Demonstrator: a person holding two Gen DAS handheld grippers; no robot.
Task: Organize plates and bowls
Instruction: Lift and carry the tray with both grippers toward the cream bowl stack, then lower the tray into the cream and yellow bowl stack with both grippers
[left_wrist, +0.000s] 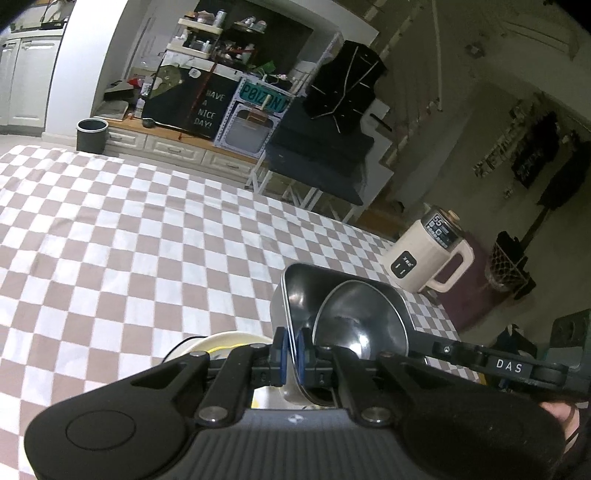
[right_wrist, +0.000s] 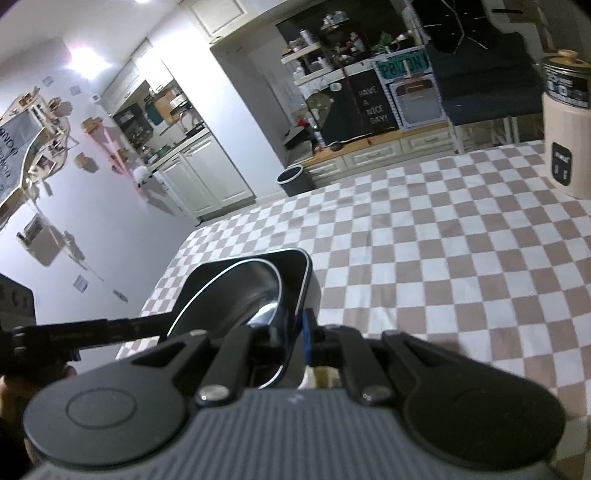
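A: Left wrist view: the left gripper (left_wrist: 291, 350) has its blue pads clamped on one rim of the square stainless-steel tray (left_wrist: 295, 291), with a round steel bowl (left_wrist: 360, 317) lying inside it.

B: And the right gripper (right_wrist: 295, 343)?

A: Its jaws are clamped on the opposite rim. The tray sits between both grippers above the brown-and-white checked tablecloth (left_wrist: 129, 240), near its right edge.

B: Anything else?

A: A cream round dish (left_wrist: 221, 341) just left of the tray, and a cream electric kettle (left_wrist: 428, 254) at the far right corner
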